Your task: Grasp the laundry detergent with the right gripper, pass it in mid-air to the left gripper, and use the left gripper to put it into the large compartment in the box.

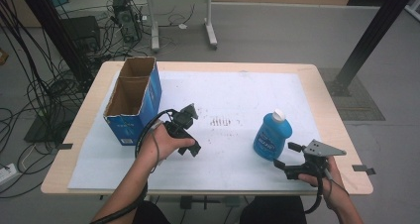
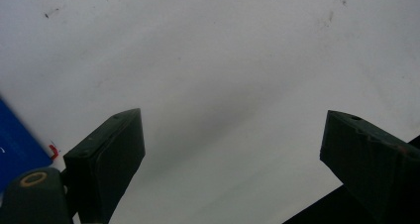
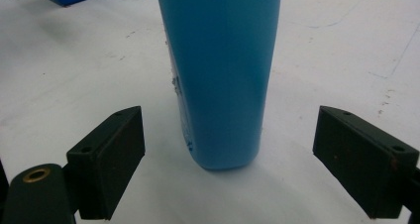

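Now ease the right gripper [image 3: 228, 159], jaws apart, squarely onto the blue bottle [image 3: 220, 75] (probably upright); left gripper [image 2: 233, 159] waits, gaping.

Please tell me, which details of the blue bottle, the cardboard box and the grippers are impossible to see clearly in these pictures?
- Translucent blue plastic bottle: the right gripper view's upper edge cuts off its white cap; the high view's label print is too small.
- Open blue cardboard box: its near wall hides the bottom in the high view.
- Left gripper: the hand covers part of it in the high view.
- Right gripper: nothing hidden; jaws open beside the bottle.
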Action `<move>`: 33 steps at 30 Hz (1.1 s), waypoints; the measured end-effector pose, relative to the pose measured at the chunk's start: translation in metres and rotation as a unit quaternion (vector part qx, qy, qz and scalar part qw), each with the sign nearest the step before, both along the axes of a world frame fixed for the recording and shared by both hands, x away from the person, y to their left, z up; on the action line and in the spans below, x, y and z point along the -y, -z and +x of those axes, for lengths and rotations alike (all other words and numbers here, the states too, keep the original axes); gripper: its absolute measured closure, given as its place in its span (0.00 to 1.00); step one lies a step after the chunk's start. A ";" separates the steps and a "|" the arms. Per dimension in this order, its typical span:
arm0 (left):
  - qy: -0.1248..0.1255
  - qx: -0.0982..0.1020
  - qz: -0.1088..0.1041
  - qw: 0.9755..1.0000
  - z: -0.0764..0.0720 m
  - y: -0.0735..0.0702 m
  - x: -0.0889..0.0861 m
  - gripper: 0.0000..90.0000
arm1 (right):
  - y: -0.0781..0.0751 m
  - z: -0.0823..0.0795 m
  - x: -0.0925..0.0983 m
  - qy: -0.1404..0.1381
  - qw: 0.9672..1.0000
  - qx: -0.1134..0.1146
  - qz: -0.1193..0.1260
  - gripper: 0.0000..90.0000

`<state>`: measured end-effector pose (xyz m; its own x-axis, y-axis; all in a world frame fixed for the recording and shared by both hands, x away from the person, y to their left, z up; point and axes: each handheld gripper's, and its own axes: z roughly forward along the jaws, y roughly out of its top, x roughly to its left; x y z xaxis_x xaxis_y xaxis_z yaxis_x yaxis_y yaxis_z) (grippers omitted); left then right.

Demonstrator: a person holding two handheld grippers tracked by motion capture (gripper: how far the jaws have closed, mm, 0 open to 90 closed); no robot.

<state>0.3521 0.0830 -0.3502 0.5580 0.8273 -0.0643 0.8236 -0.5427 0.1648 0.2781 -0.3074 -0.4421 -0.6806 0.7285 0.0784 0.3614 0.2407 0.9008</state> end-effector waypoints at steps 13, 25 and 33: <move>-0.002 0.000 -0.001 1.000 -0.001 -0.002 -0.003 0.12 | -0.003 0.006 -0.006 -0.003 1.000 0.012 -0.001 0.13; -0.002 0.004 0.000 1.000 -0.001 -0.006 -0.002 0.12 | -0.007 0.015 -0.011 -0.011 1.000 0.021 0.008 0.13; -0.003 0.002 -0.002 1.000 -0.002 -0.008 -0.002 0.12 | -0.006 0.021 -0.017 -0.022 0.999 0.022 0.014 0.13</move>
<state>0.3502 0.0846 -0.3426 0.5541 0.8298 -0.0660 0.8257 -0.5378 0.1704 0.2988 -0.2903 -0.4363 -0.7148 0.6959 0.0685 0.3118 0.2295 0.9220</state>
